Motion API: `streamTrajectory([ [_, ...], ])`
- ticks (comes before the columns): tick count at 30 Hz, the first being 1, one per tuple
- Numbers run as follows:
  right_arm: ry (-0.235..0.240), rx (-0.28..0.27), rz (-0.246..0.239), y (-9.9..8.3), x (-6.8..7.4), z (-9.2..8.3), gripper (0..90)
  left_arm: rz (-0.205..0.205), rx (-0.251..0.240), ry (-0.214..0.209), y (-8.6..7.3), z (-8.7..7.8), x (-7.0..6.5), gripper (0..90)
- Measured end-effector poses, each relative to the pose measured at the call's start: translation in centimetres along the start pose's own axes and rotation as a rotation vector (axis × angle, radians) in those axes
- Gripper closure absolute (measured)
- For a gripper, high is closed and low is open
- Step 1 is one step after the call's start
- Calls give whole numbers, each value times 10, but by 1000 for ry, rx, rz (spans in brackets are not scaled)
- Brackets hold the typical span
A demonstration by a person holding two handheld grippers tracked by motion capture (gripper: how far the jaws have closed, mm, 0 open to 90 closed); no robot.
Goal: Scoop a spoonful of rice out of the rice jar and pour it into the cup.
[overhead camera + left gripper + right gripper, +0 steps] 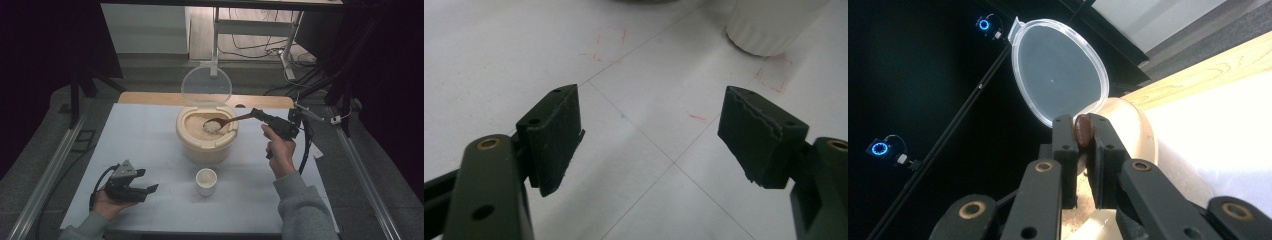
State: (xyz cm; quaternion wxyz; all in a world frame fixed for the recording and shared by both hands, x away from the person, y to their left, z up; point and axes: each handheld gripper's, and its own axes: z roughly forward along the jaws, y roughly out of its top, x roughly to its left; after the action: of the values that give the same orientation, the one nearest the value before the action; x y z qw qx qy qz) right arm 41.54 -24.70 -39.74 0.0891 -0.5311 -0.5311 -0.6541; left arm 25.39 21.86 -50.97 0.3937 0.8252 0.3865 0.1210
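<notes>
Spoon [231,120]: stiff, light, loaded with loose rice, probably spill-prone; pinched at its handle end by right gripper [1082,131]. Left gripper [651,132]: jaws spread, nothing held.

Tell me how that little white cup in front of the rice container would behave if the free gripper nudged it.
The white cup looks empty and small, so it is probably light and would slide on the smooth table. It stands upright on a narrowish base, so a high push might tip it. If ceramic, it could chip; its ribbed wall should help the fingers grip.

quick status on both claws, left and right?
Left claw: open, empty, low over the table.
Right claw: closed on the wooden spoon, its bowl in the rice container.
</notes>
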Motion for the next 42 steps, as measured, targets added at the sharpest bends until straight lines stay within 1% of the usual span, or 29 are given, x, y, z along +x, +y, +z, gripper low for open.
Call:
streamTrajectory([
  [6, 8, 5, -7, 1, 3, -3, 824, 2, 3, 0, 0, 0, 0, 249],
  [16, 25, 10, -2, 2, 5, -5, 824, 4, 6, -1, 0, 1, 0, 249],
  [23, 50, 28, 4, 0, 8, -9, 824, 3, 8, -2, 0, 1, 0, 248],
  [30, 81, 62, 13, -6, 12, -17, 824, 2, 8, -2, -1, 1, -1, 248],
  [36, 84, 87, 16, -12, 13, -27, 824, 4, 8, -2, -1, 1, -1, 248],
  [42, 83, 135, 5, -20, 11, -35, 824, 7, 12, 0, -1, 1, -2, 247],
])
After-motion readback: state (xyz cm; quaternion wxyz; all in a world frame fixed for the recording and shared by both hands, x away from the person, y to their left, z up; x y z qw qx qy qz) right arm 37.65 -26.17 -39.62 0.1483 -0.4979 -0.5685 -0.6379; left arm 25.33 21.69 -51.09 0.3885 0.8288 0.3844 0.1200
